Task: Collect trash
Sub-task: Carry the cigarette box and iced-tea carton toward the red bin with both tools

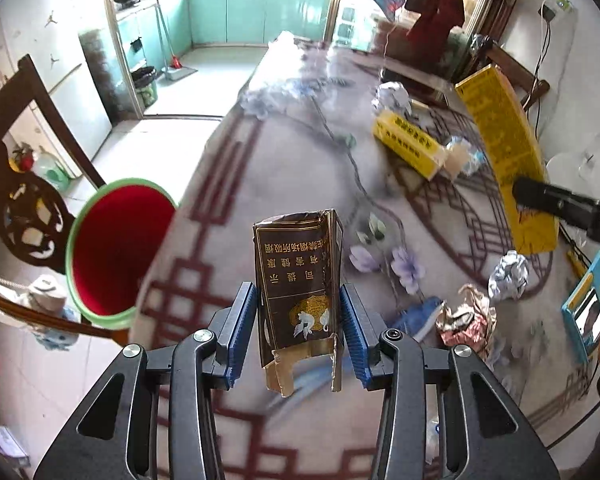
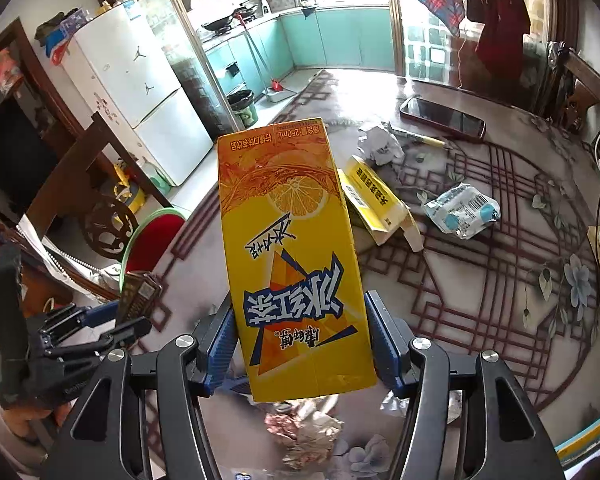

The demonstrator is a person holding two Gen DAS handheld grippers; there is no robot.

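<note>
above the table (image 1: 220, 184), left gripper (image 1: 298, 320) clamps a torn cigarette pack (image 1: 298, 280), right gripper (image 2: 300, 344) a juice carton (image 2: 292, 248), both raised clear for binning.

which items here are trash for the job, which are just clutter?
Job: dark cigarette box in left tongs; yellow tea carton in right tongs; red bin; crumpled paper; yellow box.
Bystanders: phone; pen.

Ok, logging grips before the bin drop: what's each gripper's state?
Left gripper: shut on the dark cigarette box.
Right gripper: shut on the yellow tea carton.
</note>
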